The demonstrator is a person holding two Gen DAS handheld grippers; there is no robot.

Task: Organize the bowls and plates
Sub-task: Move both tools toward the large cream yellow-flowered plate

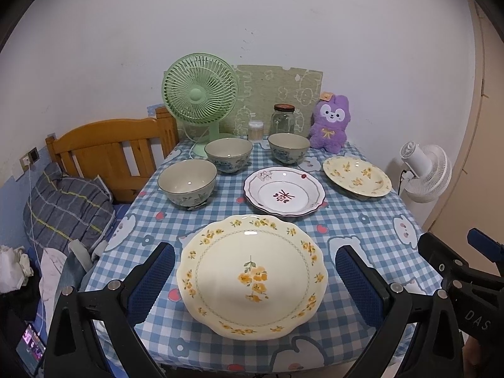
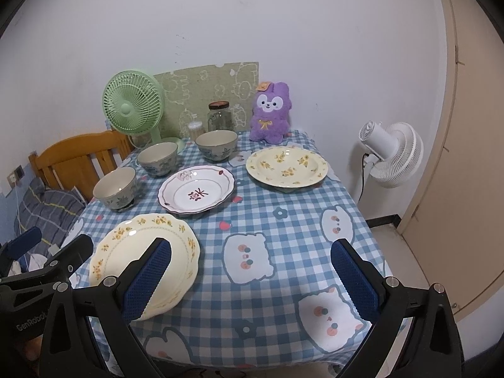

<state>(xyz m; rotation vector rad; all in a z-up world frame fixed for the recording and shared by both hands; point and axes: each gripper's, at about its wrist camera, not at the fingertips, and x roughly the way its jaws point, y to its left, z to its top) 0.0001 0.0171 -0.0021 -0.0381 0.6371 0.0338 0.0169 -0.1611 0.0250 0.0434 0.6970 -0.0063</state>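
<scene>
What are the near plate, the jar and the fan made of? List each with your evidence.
Near plate: probably glazed ceramic; glossy highlights, printed yellow flowers, scalloped rim.
Jar: clear glass, see-through; its dark lid could be metal or plastic.
Fan: likely matte green plastic, with a thin moulded grille.

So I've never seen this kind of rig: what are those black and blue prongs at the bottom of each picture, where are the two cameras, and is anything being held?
They are handheld grippers, one per hand, each with a fisheye camera looking along its blue-padded jaws. The left gripper frames the near yellow-flowered plate without touching it; the right gripper hovers over bare tablecloth. Both are open, holding nothing. Also on the table: a white plate, a second yellow plate, three bowls, a green fan, a jar and a purple plush.
</scene>
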